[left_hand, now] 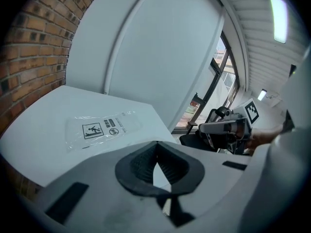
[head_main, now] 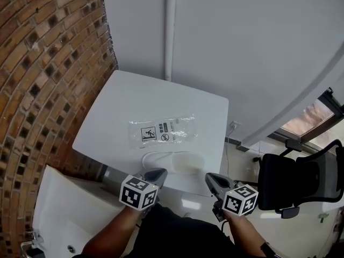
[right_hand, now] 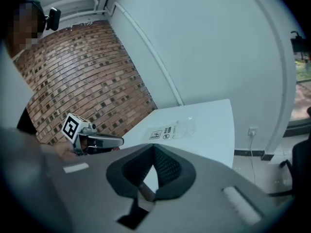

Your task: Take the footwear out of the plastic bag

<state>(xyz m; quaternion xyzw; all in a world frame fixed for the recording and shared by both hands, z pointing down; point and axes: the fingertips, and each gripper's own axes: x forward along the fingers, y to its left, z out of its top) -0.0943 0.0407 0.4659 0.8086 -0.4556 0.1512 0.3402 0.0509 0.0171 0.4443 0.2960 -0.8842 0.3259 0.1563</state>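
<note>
A white table (head_main: 107, 117) is standing against a white wall (head_main: 242, 36), with a brick wall (head_main: 43, 63) running along its left side and a black chair (head_main: 290, 181) sitting on the floor off to the right. In the head view, the plastic bag (head_main: 163, 131) is lying flat and see-through near the table's middle, its printed labels facing up. The white footwear (head_main: 177, 162) is lying outside the bag, just on my side of it, by the table's near edge. I am holding my left gripper (head_main: 157, 173) and my right gripper (head_main: 213, 179) nearer to me than the bag, past the footwear and around the table's near edge, neither one touching the bag. In the left gripper view, my left jaws are pressing together at their tips with nothing between them; the bag (left_hand: 99, 128) is lying ahead and to the left of them, and my right gripper (left_hand: 216, 127) is showing far to the right of the bag. In the right gripper view, my right jaws are also pressing together and gripping nothing; the bag (right_hand: 172, 130) is lying ahead, just right of them, and my left gripper (right_hand: 116, 141) is hanging left of the bag, in front of the bricks.
</note>
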